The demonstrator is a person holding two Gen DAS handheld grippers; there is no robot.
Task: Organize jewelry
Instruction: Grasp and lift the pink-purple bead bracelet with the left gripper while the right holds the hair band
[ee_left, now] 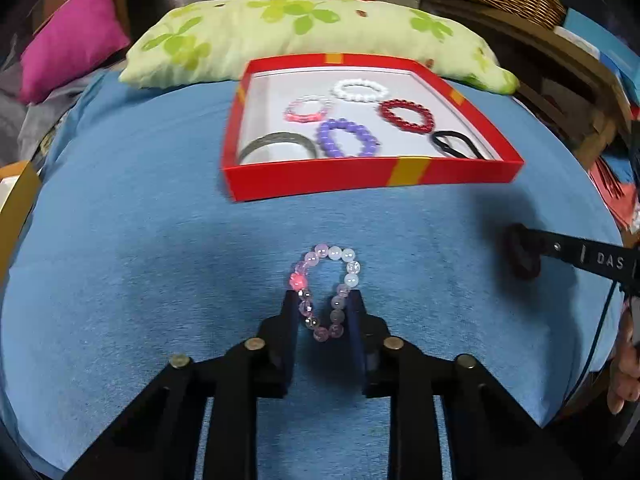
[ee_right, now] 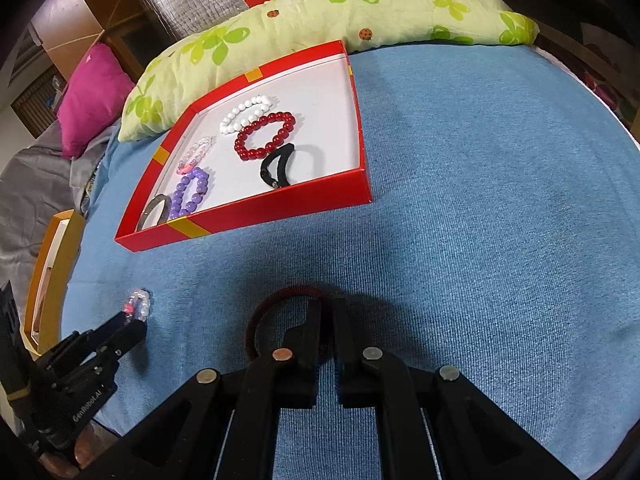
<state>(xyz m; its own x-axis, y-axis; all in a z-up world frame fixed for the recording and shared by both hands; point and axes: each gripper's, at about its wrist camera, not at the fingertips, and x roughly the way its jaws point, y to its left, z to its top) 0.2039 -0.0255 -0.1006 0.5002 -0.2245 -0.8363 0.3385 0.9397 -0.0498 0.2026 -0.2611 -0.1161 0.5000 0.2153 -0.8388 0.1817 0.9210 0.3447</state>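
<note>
A pale pink and white bead bracelet lies on the blue cloth, squeezed into an oval between my left gripper's pads, which press on both its sides. In the right wrist view the same bracelet sits at the left gripper's tip. My right gripper is shut on a dark red hair tie, low over the cloth; the hair tie loops out to its left. Behind stands the red box with white, red, purple and pink bracelets.
The box also holds a black hair tie and a grey bangle. A green flowered pillow lies behind it, a magenta pillow far left. An orange box sits at the cloth's left edge. A hand shows at right.
</note>
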